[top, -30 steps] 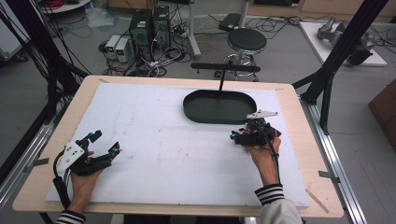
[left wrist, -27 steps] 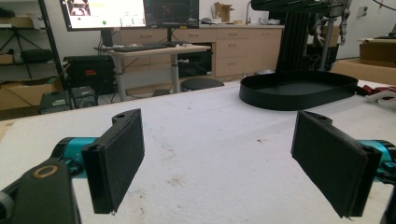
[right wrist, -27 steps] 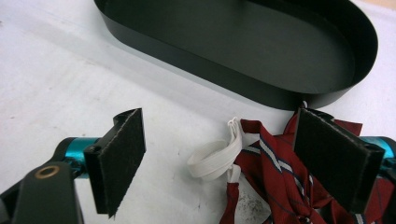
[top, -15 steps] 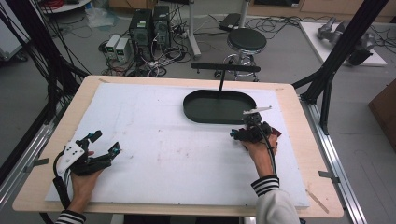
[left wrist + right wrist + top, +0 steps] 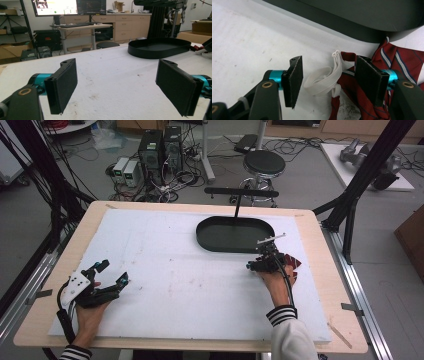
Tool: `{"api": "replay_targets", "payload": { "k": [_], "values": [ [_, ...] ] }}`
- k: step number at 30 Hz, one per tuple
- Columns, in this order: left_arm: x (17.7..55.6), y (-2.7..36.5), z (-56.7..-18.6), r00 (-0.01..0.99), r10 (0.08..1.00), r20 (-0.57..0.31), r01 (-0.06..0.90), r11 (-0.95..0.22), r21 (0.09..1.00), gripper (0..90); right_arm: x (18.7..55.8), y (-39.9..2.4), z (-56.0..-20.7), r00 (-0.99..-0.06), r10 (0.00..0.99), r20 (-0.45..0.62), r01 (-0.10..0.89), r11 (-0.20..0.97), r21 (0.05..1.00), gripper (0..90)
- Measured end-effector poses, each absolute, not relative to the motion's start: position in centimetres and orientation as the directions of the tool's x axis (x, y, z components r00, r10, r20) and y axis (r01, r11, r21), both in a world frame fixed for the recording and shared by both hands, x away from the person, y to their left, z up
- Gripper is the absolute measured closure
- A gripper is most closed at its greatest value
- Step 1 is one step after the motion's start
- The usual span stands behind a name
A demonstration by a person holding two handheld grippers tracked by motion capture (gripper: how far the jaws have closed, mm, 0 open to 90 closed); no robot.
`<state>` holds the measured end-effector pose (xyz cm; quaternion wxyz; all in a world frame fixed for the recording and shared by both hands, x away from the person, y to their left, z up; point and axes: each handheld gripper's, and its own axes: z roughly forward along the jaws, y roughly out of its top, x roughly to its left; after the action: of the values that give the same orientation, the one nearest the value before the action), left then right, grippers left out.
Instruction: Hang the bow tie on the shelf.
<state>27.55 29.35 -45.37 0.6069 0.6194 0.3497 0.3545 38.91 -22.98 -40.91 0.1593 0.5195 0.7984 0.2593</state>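
Two fingers straddle white strap | red tie partly hidden

— Where are the two hands?
— The left hand holds the left gripper low, at the near left, jaws wide apart. The right hand reaches forward with the right gripper, sleeve striped at the wrist.
— And its jaws?
— Parted too, nothing clamped between them

matt black tray, woven striped cloth, wood table
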Motion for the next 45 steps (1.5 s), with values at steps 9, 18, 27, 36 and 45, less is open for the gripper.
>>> {"api": "replay_targets", "payload": {
  "k": [9, 18, 27, 36, 45],
  "values": [
    [27.6, 29.3, -45.4, 0.505, 0.863, 0.015, 0.002, -0.019, 1.000, 17.9, 39.2, -23.2, -41.3, -0.396, 0.918, 0.019, 0.773, 0.322, 0.546, 51.7],
    [27.6, 29.3, -45.4, 0.506, 0.862, 0.017, 0.001, -0.021, 1.000, 17.8, 39.2, -23.3, -41.5, -0.416, 0.909, 0.021, 0.787, 0.348, 0.509, 62.7],
    [27.6, 29.3, -45.4, 0.506, 0.862, 0.016, 0.001, -0.019, 1.000, 17.8, 39.1, -23.5, -41.4, -0.432, 0.902, 0.015, 0.789, 0.370, 0.491, 79.5],
    [27.6, 29.3, -45.4, 0.507, 0.862, 0.018, 0.001, -0.022, 1.000, 17.9, 38.7, -23.7, -40.6, -0.437, 0.898, 0.039, 0.770, 0.352, 0.532, 86.4],
    [27.5, 29.3, -45.4, 0.506, 0.862, 0.020, 0.001, -0.023, 1.000, 17.9, 37.7, -23.6, -38.7, -0.453, 0.890, 0.045, 0.669, 0.306, 0.677, 86.7]
  ]
}}
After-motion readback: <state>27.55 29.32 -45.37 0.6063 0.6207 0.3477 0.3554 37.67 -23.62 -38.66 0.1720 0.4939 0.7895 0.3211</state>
